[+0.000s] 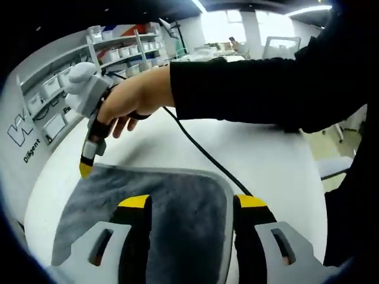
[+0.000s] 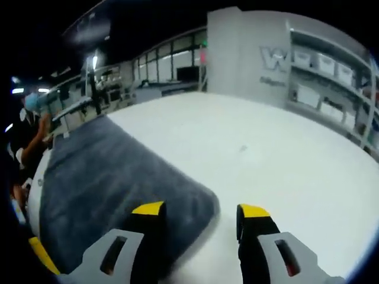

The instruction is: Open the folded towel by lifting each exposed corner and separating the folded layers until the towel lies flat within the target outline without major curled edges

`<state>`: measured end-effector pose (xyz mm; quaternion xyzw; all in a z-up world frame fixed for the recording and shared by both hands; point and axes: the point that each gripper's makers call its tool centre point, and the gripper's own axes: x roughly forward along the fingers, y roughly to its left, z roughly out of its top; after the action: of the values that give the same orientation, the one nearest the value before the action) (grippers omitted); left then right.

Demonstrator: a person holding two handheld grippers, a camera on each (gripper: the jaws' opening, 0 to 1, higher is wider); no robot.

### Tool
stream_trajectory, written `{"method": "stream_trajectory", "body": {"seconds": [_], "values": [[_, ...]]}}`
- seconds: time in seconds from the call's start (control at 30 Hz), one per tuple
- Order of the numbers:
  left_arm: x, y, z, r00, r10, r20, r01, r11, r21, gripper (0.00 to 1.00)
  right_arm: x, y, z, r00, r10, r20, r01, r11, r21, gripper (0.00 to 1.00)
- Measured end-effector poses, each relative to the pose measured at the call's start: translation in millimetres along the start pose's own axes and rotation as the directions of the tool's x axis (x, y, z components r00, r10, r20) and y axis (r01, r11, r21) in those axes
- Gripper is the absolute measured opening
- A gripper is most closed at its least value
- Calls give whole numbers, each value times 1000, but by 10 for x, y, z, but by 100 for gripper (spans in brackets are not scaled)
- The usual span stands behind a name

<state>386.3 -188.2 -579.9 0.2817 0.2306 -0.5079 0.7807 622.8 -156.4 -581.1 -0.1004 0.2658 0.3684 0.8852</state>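
- The table (image 1: 278, 160) is white and round-edged, carrying the grey towel (image 1: 177, 219) on its near part; in the right gripper view the towel (image 2: 106, 189) runs as a long strip away to the far left, so its long axis lies along that line.
- The towel looks largely spread, though I cannot tell whether a fold remains.
- The left gripper (image 1: 192, 204) hangs spread above the towel's near right corner, its jaws straddling the hemmed edge.
- The right gripper (image 2: 200, 212) is spread too, one jaw over the towel's rounded corner, the other over bare table.
- In the left gripper view, the right gripper's yellow tip (image 1: 86, 168) sits at the far left corner, so I judge it the nearer one for that corner.
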Motion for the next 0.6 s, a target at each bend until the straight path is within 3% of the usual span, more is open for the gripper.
{"method": "stream_trajectory", "body": {"seconds": [0.2,0.6], "values": [[110,-68,-33,999,-10,-48,10,1000,13,41,13,-28,-3,1000,4,-1,-4,1000,-1,47],[168,-293,19,996,-62,-57,65,997,48,37,41,-71,-28,999,28,24,-29,998,48,39]]}}
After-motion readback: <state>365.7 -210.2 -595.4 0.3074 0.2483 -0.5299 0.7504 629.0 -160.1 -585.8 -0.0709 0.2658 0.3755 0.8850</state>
